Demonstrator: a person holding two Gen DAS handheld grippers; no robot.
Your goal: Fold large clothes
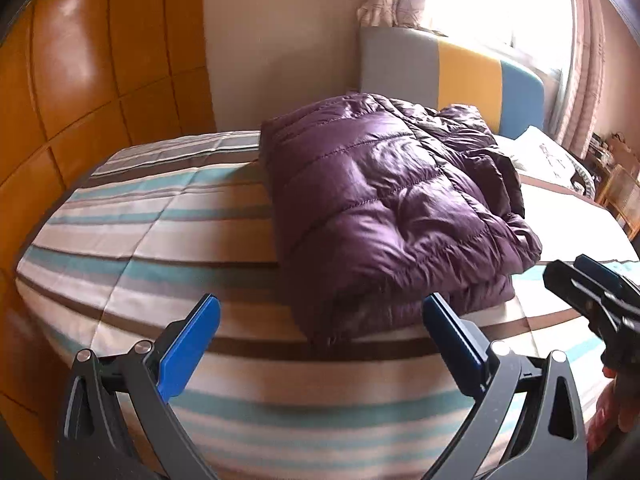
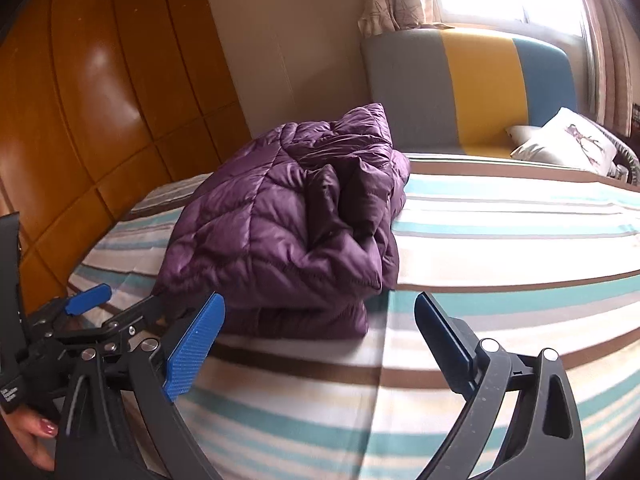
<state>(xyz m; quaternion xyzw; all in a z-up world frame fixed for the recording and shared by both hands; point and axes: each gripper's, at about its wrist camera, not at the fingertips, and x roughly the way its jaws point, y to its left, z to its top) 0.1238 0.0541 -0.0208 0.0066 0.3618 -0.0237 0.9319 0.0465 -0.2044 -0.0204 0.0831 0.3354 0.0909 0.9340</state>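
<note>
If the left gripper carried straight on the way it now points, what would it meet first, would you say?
Most likely the near folded edge of the purple puffer jacket: the open left gripper aims at it over the striped bedspread, though depth is uncertain.

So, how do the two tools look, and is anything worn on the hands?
Each tool, left and right, has dark grey curved arms with silver pivot pins and flat blue ribbed pads. The left hand shows pink nail polish. No sleeve or cable is visible.
</note>
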